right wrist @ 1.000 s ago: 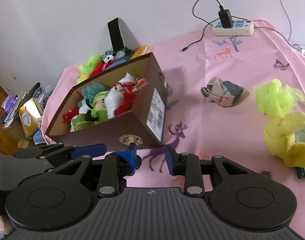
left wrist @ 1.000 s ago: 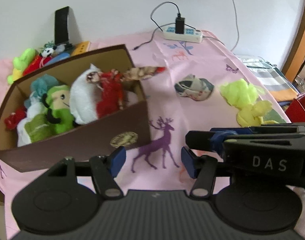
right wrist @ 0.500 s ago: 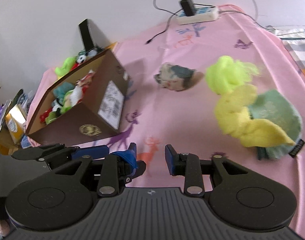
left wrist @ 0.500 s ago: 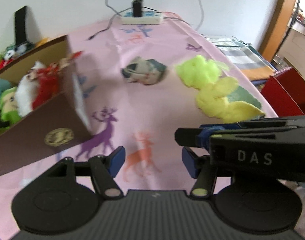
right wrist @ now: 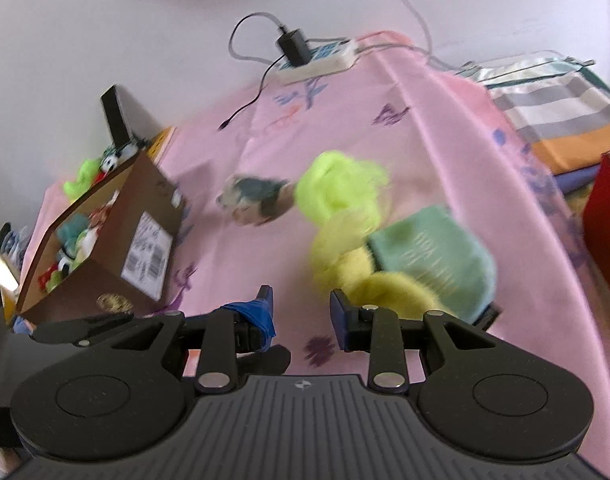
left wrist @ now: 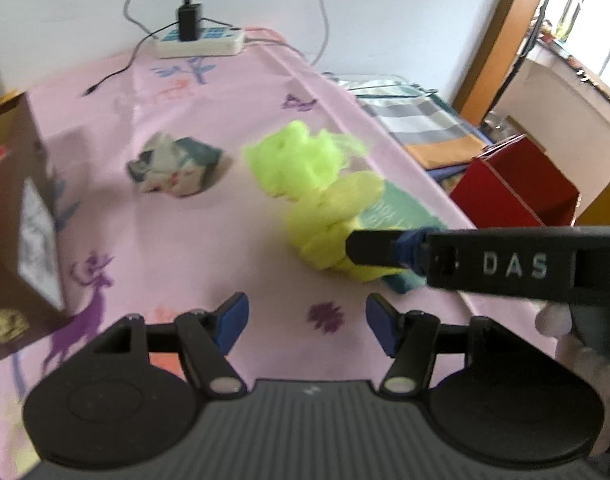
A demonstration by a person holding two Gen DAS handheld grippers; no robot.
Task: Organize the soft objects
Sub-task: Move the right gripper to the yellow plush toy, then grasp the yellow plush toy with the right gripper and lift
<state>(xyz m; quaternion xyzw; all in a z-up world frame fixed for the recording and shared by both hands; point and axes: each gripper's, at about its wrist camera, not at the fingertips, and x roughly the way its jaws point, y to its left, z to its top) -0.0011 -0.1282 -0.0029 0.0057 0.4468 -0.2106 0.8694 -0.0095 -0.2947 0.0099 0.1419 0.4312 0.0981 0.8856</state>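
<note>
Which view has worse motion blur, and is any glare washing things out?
Right wrist: worse; yellow plush, patterned toy and green cloth smear, claw stays sharp. Left wrist: milder smear on plush and box; window at upper right blown out; straight lines bow at edges.

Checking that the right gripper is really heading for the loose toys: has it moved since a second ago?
Yes. The right gripper has swung right, away from the brown cardboard box, toward the yellow plush toy on the pink tablecloth.
</note>
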